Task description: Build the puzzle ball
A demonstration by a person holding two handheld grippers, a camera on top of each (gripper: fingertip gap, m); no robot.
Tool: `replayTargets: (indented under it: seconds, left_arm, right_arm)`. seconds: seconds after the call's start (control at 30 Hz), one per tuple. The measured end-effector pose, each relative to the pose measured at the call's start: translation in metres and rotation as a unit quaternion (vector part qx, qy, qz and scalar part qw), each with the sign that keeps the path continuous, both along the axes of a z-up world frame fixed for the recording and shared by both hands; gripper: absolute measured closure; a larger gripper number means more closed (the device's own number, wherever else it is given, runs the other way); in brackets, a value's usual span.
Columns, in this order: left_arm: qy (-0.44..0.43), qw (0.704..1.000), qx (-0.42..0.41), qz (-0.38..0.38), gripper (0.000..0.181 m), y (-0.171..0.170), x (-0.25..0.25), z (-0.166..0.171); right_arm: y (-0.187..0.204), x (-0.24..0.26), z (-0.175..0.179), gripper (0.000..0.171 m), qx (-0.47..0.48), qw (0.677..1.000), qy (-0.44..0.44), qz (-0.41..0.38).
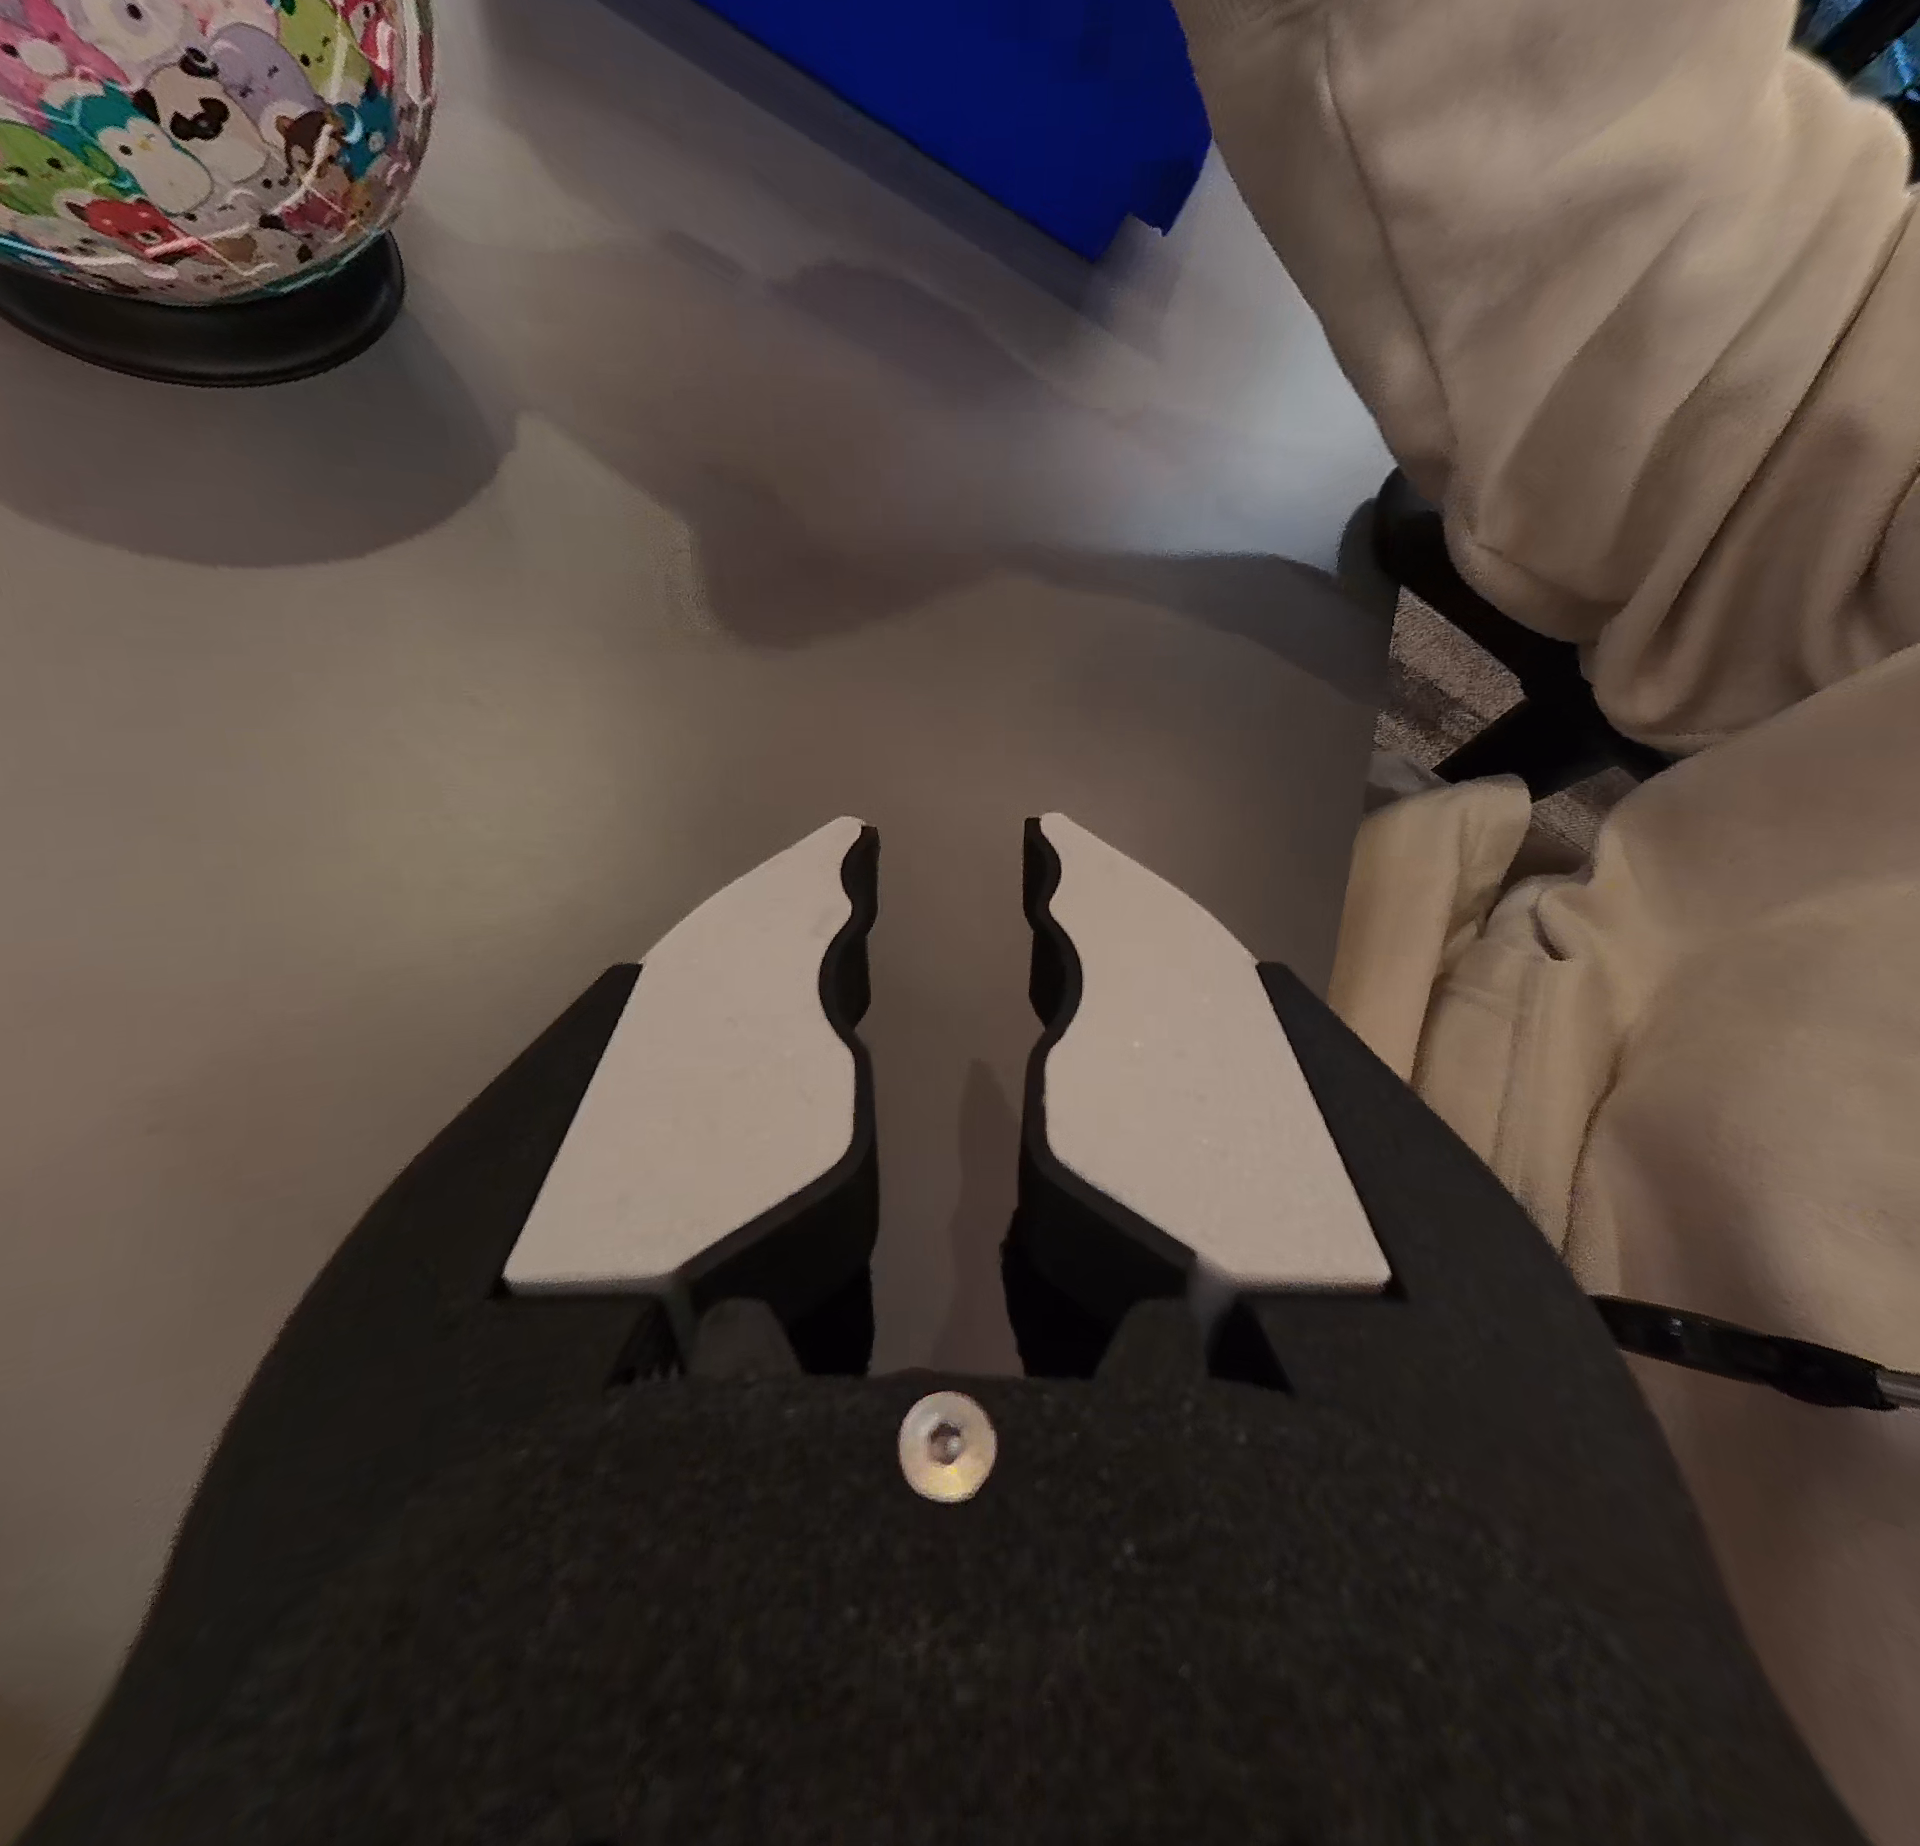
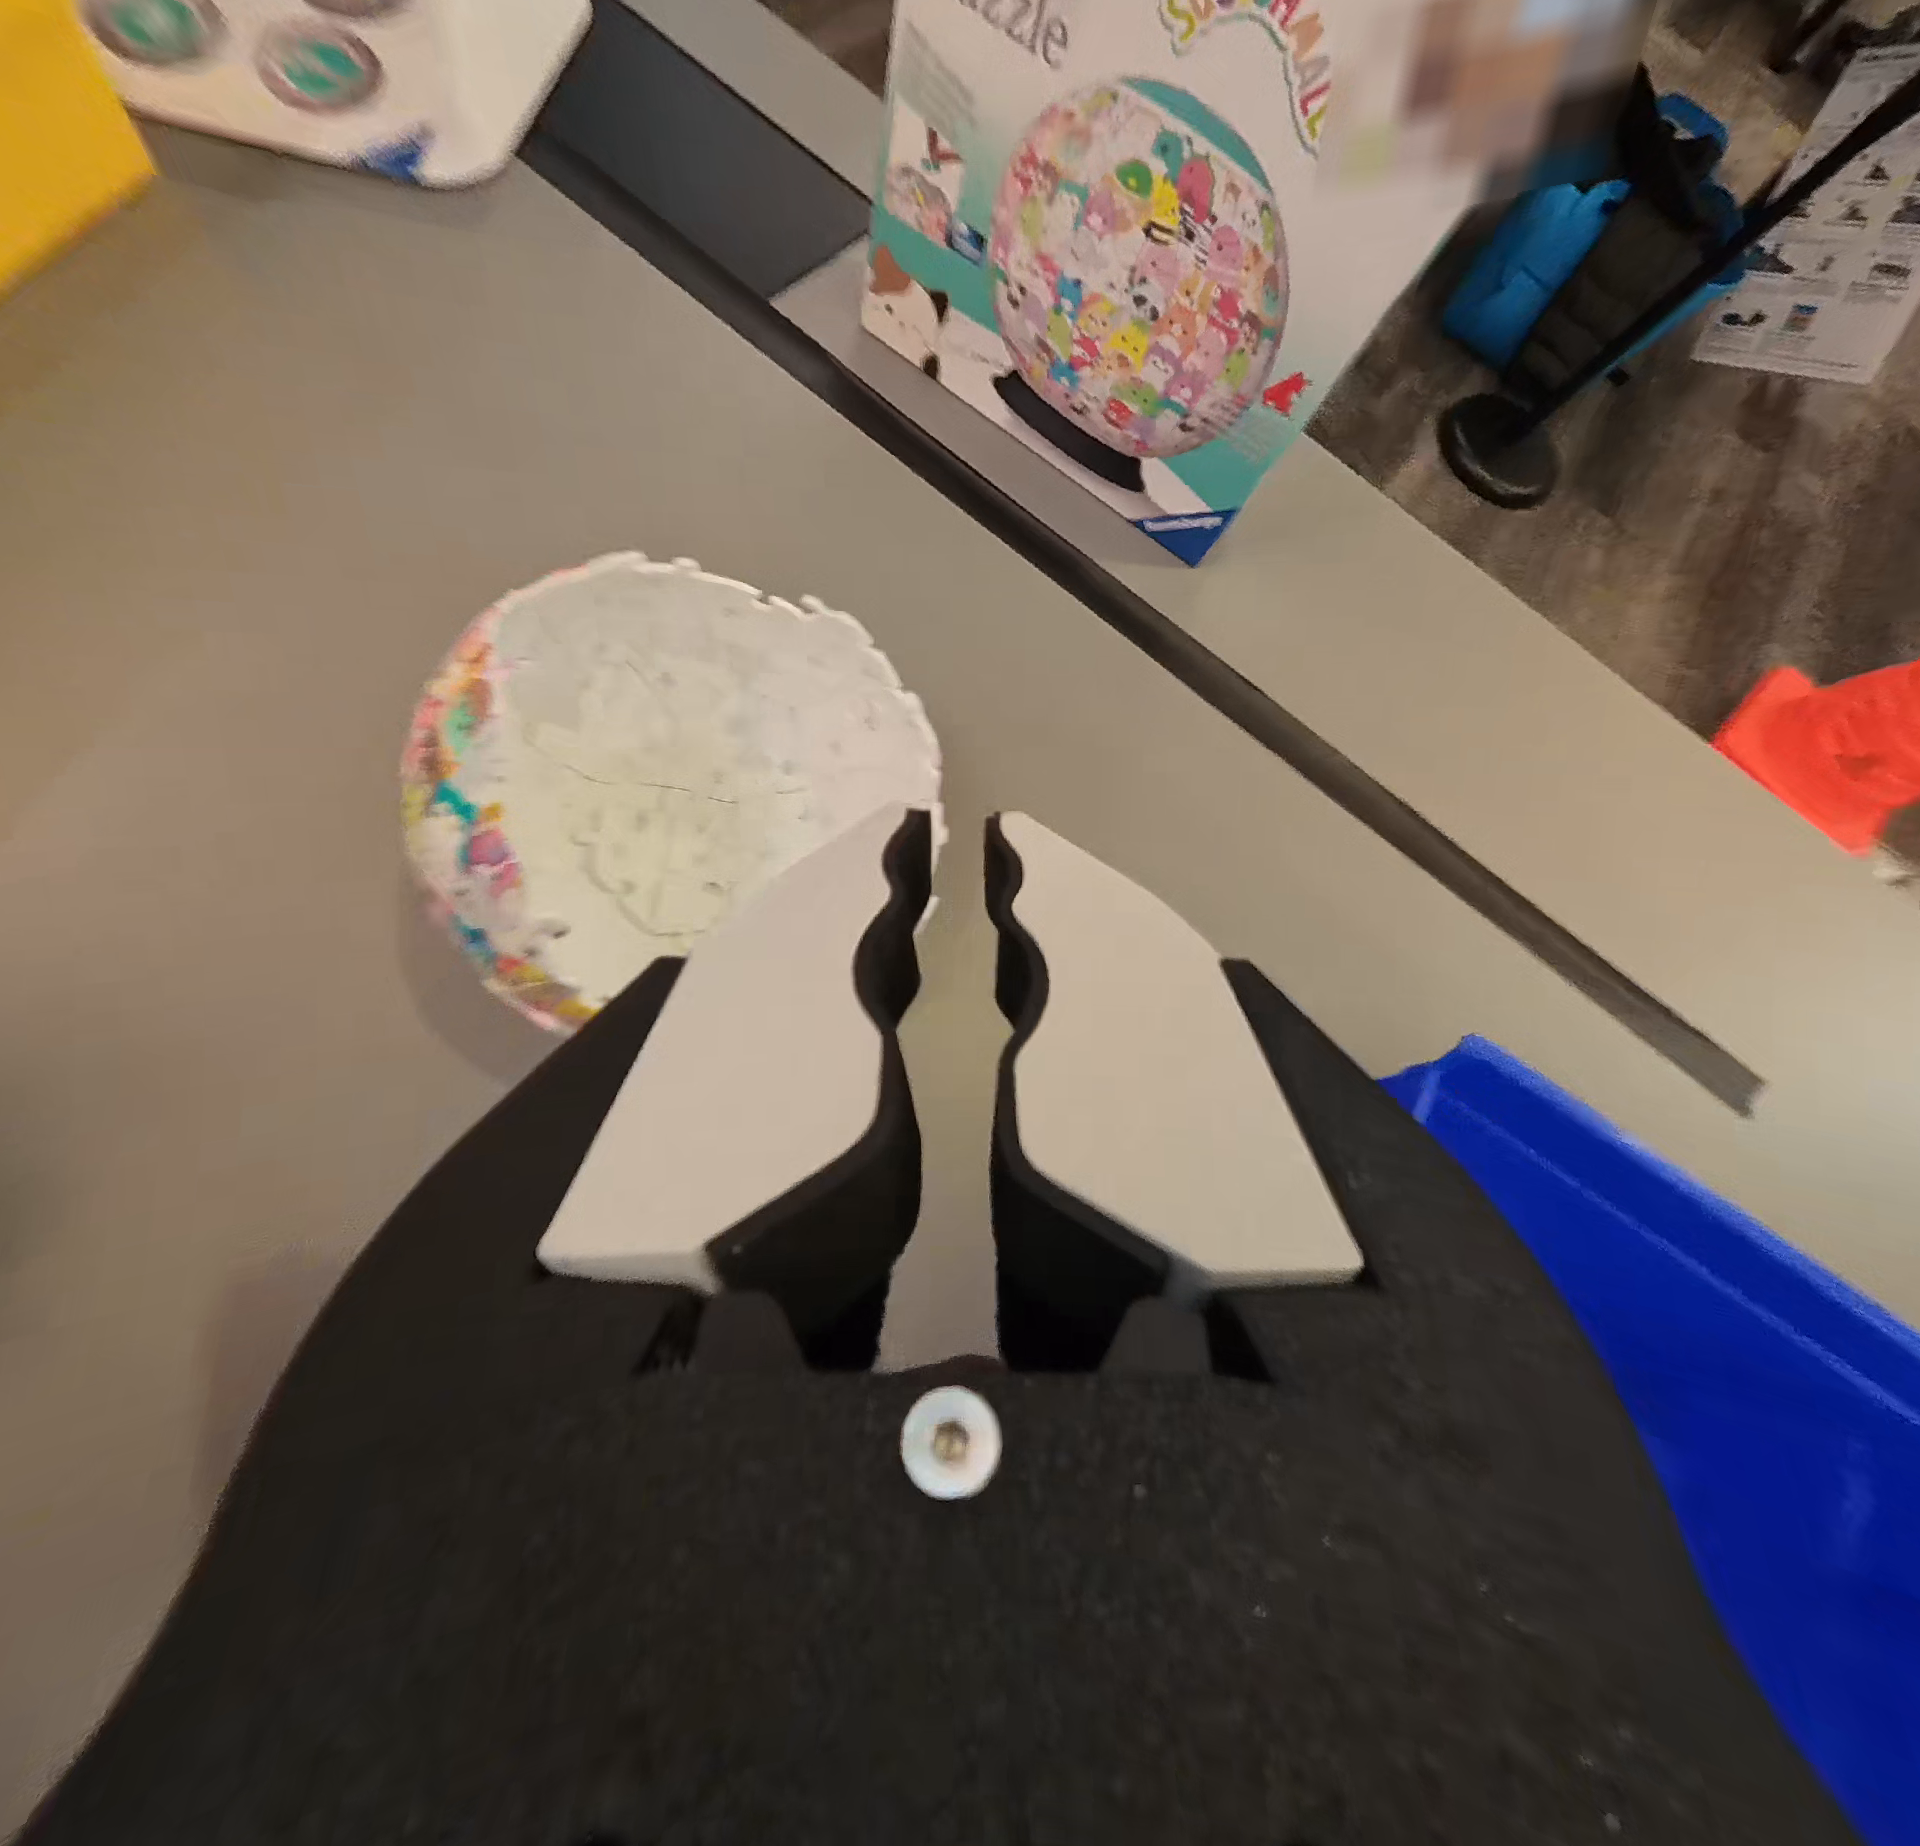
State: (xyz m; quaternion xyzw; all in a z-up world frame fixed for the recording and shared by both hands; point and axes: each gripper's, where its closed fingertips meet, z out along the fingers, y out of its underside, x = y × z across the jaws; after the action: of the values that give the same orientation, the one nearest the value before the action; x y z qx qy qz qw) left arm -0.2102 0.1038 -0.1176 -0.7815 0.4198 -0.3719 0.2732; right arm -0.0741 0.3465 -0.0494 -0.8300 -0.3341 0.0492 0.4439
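On the grey tabletop (image 2: 260, 549), the loose colourful puzzle-ball half-shell (image 2: 665, 768) is neared by the right tool (image 2: 956, 840), narrowly parted and empty; the interlocked pieces could be cracked apart by a hard pinch.

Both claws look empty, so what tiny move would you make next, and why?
Probably ease the right gripper left onto the loose half shell's rim. Its jaws are slightly apart and empty, the shell lies open-side-up just ahead, and the other half already sits on its stand.
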Motion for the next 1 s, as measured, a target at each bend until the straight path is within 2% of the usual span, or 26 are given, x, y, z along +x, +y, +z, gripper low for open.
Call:
replayTargets:
  seconds: [0.1, 0.2, 0.27, 0.33, 0.4, 0.43, 0.5, 0.6, 0.63, 0.7, 0.77, 0.93, 1.0]
  left_arm:
    - [-0.009, 1.000, 0.009, 0.017, 0.152, 0.008, -0.004, 0.003]
    - [-0.024, 0.999, 0.006, 0.049, 0.138, 0.027, -0.009, 0.013]
    - [-0.019, 0.998, 0.000, 0.061, 0.118, 0.042, -0.009, 0.015]
    - [0.005, 0.997, 0.002, 0.071, 0.106, 0.062, -0.005, 0.012]
    - [0.051, 0.995, 0.014, 0.082, 0.093, 0.088, 0.000, 0.001]
    - [0.074, 0.993, 0.019, 0.087, 0.092, 0.102, 0.001, -0.005]
    - [0.067, 0.993, 0.024, 0.094, 0.089, 0.130, 0.009, -0.011]
    - [0.049, 0.993, 0.005, 0.111, 0.073, 0.168, 0.012, -0.026]
    - [0.028, 0.994, 0.004, 0.108, 0.074, 0.176, 0.016, -0.026]
    - [-0.018, 0.995, 0.012, 0.097, 0.073, 0.187, 0.024, -0.021]
    - [-0.043, 0.996, 0.016, 0.079, 0.066, 0.192, 0.030, -0.021]
    - [-0.045, 0.998, 0.008, 0.045, 0.056, 0.201, 0.039, -0.036]
    - [-0.050, 0.998, 0.001, 0.030, 0.055, 0.201, 0.045, -0.038]
  right_arm:
    - [-0.021, -0.002, -0.002, 0.161, -0.002, 0.996, 0.086, 0.013]
    - [-0.039, 0.000, -0.007, 0.143, -0.010, 0.985, 0.173, 0.018]
    - [-0.060, -0.013, -0.014, 0.109, -0.031, 0.971, 0.222, 0.083]
    - [-0.075, -0.016, -0.036, 0.102, -0.066, 0.970, 0.212, 0.095]
    - [-0.077, -0.014, -0.060, 0.087, -0.064, 0.982, 0.157, 0.086]
    - [-0.076, -0.012, -0.070, 0.086, -0.056, 0.986, 0.129, 0.087]
    - [-0.072, -0.015, -0.089, 0.081, -0.061, 0.989, 0.102, 0.092]
    - [-0.063, -0.026, -0.112, 0.071, -0.084, 0.986, 0.094, 0.107]
    - [-0.059, -0.028, -0.114, 0.069, -0.081, 0.986, 0.094, 0.108]
    - [-0.051, -0.034, -0.114, 0.069, -0.072, 0.985, 0.106, 0.114]
    - [-0.042, -0.038, -0.114, 0.068, -0.075, 0.983, 0.119, 0.114]
    - [-0.029, -0.041, -0.117, 0.063, -0.112, 0.974, 0.157, 0.119]
    - [-0.028, -0.045, -0.119, 0.054, -0.135, 0.968, 0.163, 0.132]
